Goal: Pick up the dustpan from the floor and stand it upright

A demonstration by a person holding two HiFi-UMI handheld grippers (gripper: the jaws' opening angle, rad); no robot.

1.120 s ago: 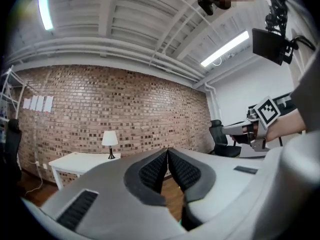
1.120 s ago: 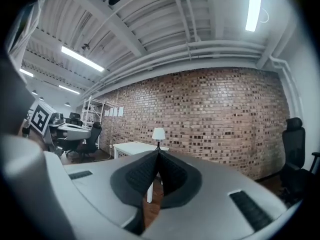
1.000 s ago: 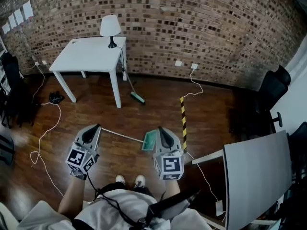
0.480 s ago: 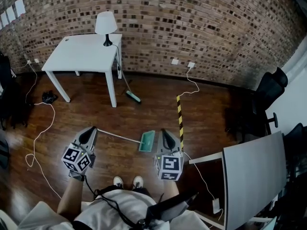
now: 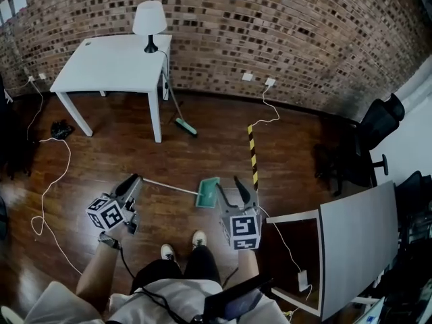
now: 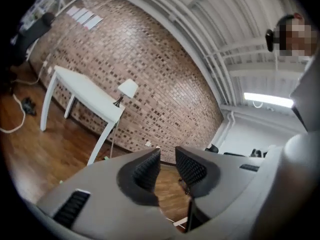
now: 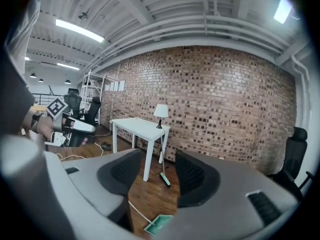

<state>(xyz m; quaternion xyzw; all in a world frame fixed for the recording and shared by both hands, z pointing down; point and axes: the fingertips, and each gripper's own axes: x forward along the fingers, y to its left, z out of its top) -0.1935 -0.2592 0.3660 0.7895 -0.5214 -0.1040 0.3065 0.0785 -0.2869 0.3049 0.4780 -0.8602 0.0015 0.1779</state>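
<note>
The green dustpan (image 5: 208, 192) lies flat on the wooden floor, and its thin long handle (image 5: 169, 186) runs off to the left. My left gripper (image 5: 134, 181) hovers by the free end of that handle. Its jaws have just been opening, and in the left gripper view (image 6: 167, 164) the narrow gap between them holds nothing. My right gripper (image 5: 244, 189) hangs just right of the pan; its jaws too have just been opening and stand apart and empty (image 7: 152, 171). The dustpan (image 7: 159, 225) shows low down between them, on the floor further ahead.
A white table (image 5: 111, 63) with a lamp (image 5: 150, 19) stands by the brick wall, with a green broom (image 5: 185, 128) leaning on it. A yellow-black strip (image 5: 252, 157) and white cables (image 5: 50, 181) lie on the floor. A grey desk (image 5: 358, 241) and office chairs (image 5: 368, 140) are at the right.
Both grippers have come down toward the floor and their jaws have gone from shut to open. The left one has rolled over. The dustpan has not moved.
</note>
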